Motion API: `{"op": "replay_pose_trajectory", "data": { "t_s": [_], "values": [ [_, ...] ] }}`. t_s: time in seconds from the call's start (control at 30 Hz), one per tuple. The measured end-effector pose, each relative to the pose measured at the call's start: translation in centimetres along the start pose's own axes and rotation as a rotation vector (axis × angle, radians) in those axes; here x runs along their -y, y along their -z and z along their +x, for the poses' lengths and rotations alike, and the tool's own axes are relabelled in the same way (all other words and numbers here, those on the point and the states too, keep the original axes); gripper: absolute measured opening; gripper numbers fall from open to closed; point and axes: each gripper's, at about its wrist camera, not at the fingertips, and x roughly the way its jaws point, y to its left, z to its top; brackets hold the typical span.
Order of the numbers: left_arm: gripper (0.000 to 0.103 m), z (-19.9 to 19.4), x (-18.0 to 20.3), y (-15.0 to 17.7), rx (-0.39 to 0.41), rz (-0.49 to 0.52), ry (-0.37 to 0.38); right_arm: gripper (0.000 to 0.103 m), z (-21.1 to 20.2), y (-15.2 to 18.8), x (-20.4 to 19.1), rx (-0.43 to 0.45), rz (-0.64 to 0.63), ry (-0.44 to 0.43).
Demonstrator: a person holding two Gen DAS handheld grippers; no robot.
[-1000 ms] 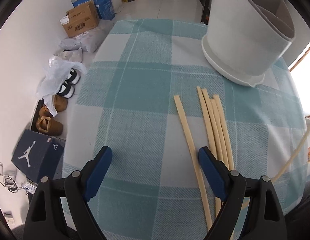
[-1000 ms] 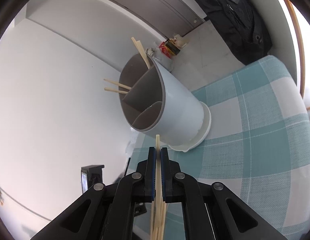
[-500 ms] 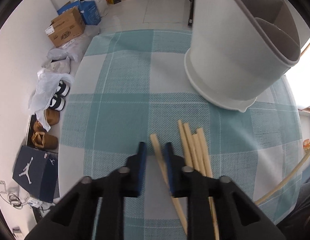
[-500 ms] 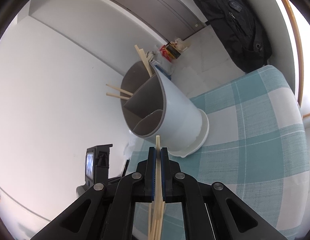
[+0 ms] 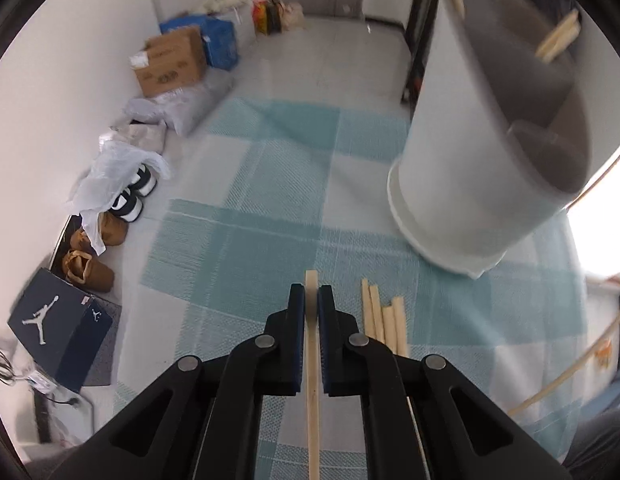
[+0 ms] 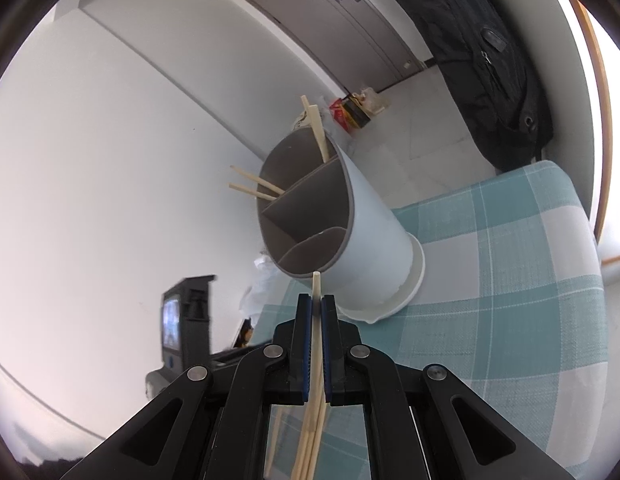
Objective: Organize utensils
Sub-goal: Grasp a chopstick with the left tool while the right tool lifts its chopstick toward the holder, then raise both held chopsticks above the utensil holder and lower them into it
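Left gripper (image 5: 311, 295): blue-padded jaws have just been closing and are now clamped on a single wooden chopstick (image 5: 312, 380), whose tip pokes out a little past the pads; shaft runs back toward the camera. Loose chopsticks (image 5: 384, 322), approx. four, lie side by side on the teal/white checked tablecloth (image 5: 245, 208), just to the right of the gripper in the left wrist view. Utensil holder (image 5: 470, 168), white w/ grey-lined compartments, stands on the cloth beyond them, upper right; more sticks show at its top, blurred.

Right gripper (image 6: 316, 301): jaws narrow, pinching another chopstick (image 6: 316, 344); tip points at the holder's near rim, not yet inside. Several further sticks lie below the jaws, beneath the held one. Holder (image 6: 362, 240) has 3 divided sections; the far sections hold chopsticks already in place (image 6: 316, 128), leaning out over the rim. Near section looks bare.
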Motion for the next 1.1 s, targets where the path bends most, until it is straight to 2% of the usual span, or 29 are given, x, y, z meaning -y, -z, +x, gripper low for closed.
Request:
{"op": "replay_pose_trajectory", "data": {
  "t_s": [0.13, 0.4, 0.67, 1.0, 1.1],
  "values": [
    [0.003, -2.2, 0.1, 0.3, 0.092, -0.027, 0.032, 0.004, -0.4, 0.4, -0.8, 0.017, -0.042, -0.001],
    [0.003, -5.0, -1.0, -0.1, 0.193, -0.050, 0.119, 0.004, -1.1, 1.1, -1.8, 0.046, -0.080, 0.010],
    [0.002, -7.9, -2.2, 0.0, 0.280, -0.105, 0.238, 0.004, -1.7, 1.1, -3.8, 0.078, -0.140, 0.018],
    [0.002, -10.7, -1.1, 0.0, 0.334, 0.000, 0.249, 0.004, -2.5, 0.3, -6.1, 0.101, -0.206, 0.068],
    [0.002, -11.4, -0.5, -0.2, 0.345, 0.047, 0.216, 0.004, -2.7, -0.2, -6.6, 0.100, -0.215, 0.078]
  ]
}}
